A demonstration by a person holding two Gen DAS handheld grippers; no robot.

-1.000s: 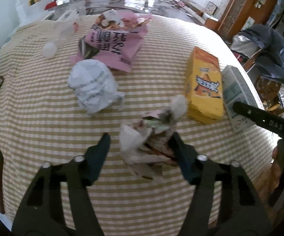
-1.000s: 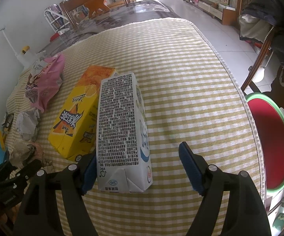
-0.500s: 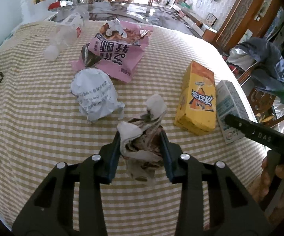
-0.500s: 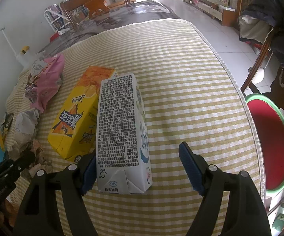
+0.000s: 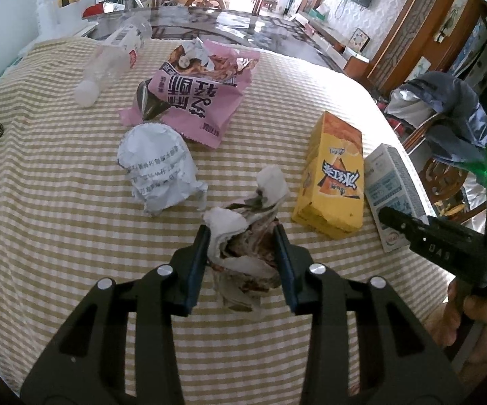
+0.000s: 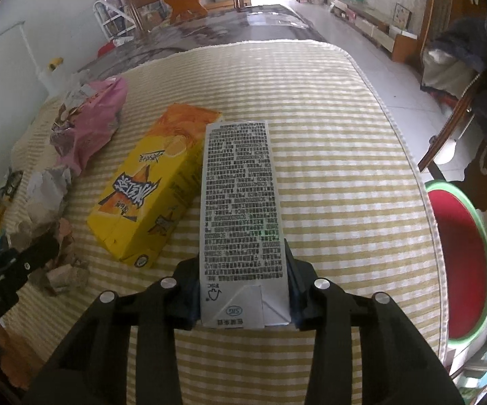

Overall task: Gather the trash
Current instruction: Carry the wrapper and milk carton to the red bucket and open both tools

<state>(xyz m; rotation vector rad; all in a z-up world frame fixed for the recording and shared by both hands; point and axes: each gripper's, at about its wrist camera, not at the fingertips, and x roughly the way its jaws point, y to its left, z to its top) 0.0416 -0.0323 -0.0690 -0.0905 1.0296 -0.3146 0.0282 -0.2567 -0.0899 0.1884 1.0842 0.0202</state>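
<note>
My main worry sits in the left gripper [image 5: 241,260]: the crumpled tissue wad [image 5: 248,243] between its pads is loose, layered paper with dark scraps folded inside, and a tail of it droops below the jaws toward me. If I lift it quickly or tilt it, I judge the outer layers could peel free or the scraps could spill back onto the striped tablecloth [image 5: 58,236]. The white carton [image 6: 240,216] in my right gripper [image 6: 241,290] is pinched only at its near end, with most of its length sticking out ahead of the claw. That overhang could lever it down or twist it out of the pads, and its far end lies just beside the yellow carton [image 6: 145,195] to the claw's left, so a swing that way could knock it.

The left claw's jaws stand fairly narrow, both pads pressing into the sides of the wad, which rests low on the cloth. The right claw's jaws are closing, and the pads already lie flush against both side faces of the white carton.

Ahead and left of the left claw lie the crumpled white paper [image 5: 157,172], the pink snack bag [image 5: 196,98] and, farthest, a clear plastic bottle [image 5: 112,60], none of them touched.
</note>
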